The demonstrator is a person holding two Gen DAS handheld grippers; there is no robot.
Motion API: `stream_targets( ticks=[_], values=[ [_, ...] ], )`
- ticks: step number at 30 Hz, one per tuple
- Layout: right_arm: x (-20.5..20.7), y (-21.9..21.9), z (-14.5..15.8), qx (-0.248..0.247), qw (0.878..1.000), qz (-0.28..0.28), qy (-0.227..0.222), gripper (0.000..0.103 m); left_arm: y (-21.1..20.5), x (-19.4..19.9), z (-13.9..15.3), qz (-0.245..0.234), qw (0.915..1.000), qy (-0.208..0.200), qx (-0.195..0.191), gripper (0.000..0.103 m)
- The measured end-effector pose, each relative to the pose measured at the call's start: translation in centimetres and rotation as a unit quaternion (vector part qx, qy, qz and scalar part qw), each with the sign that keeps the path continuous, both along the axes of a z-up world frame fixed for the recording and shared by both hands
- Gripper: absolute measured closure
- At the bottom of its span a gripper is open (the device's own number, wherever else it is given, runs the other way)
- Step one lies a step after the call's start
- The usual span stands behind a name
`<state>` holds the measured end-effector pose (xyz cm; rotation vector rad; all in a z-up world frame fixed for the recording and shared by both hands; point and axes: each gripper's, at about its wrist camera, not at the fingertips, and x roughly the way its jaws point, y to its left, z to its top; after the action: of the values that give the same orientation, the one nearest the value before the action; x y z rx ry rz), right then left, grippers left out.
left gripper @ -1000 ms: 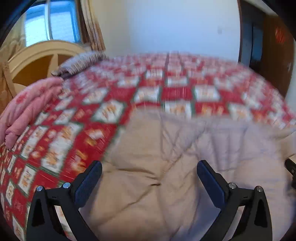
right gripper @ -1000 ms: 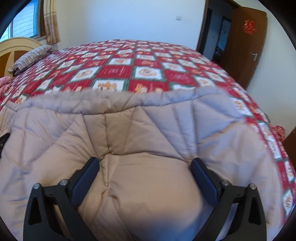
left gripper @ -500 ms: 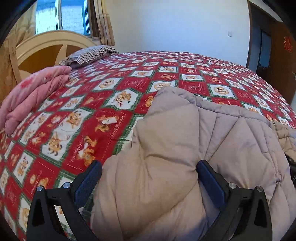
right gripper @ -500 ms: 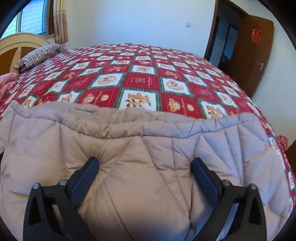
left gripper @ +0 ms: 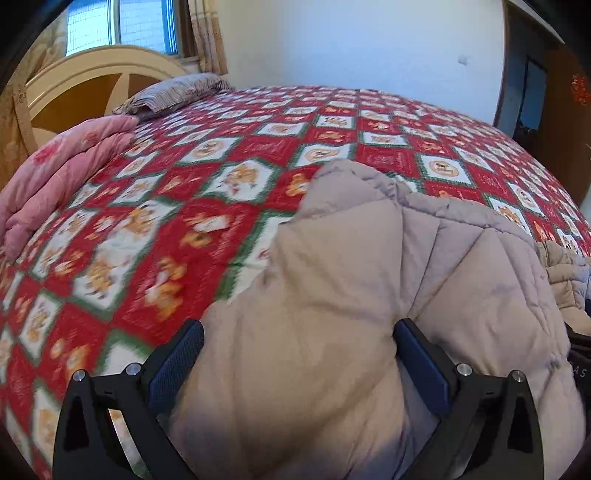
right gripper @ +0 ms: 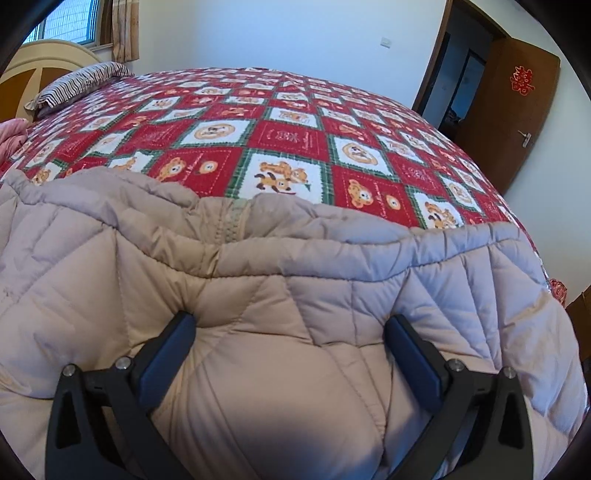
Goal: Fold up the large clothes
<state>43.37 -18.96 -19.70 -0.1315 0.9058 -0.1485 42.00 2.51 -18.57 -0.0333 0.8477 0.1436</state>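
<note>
Red double-happiness sign (right gripper: 521, 79) on brown door (right gripper: 509, 122); quilt (right gripper: 291, 136) txt illegible.

This is a bedroom in a home. A wide bed covered by a red, white and green checked bedspread printed with cartoon bears (right gripper: 280, 147) fills most of both views. At its head stands a curved cream and tan wooden headboard (left gripper: 92, 85), with a grey striped pillow (right gripper: 77, 83) lying in front of it and a folded pink quilt (left gripper: 62, 166) at the bedside edge. Behind are a window with beige curtains (left gripper: 205, 33), plain white walls (right gripper: 277, 33), and a brown wooden door (right gripper: 506, 122) standing open, bearing a red paper ornament (right gripper: 521, 79), probably a double-happiness cutting.
</note>
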Motion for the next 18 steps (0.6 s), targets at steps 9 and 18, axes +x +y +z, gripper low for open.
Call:
stream_targets(
  ticks=[9,18],
  values=[
    [-9.4,0.7,1.7,-0.005,1.0,0.009,-0.013,0.0,1.3,-7.1,-0.7,0.0,0.9997,-0.015,-0.022,0.001],
    [-9.1,0.9,-0.1,-0.014,0.999,0.009,-0.042,0.0,2.1,-8.5,-1.2,0.016,0.9983,-0.034,-0.045,0.001]
  ],
)
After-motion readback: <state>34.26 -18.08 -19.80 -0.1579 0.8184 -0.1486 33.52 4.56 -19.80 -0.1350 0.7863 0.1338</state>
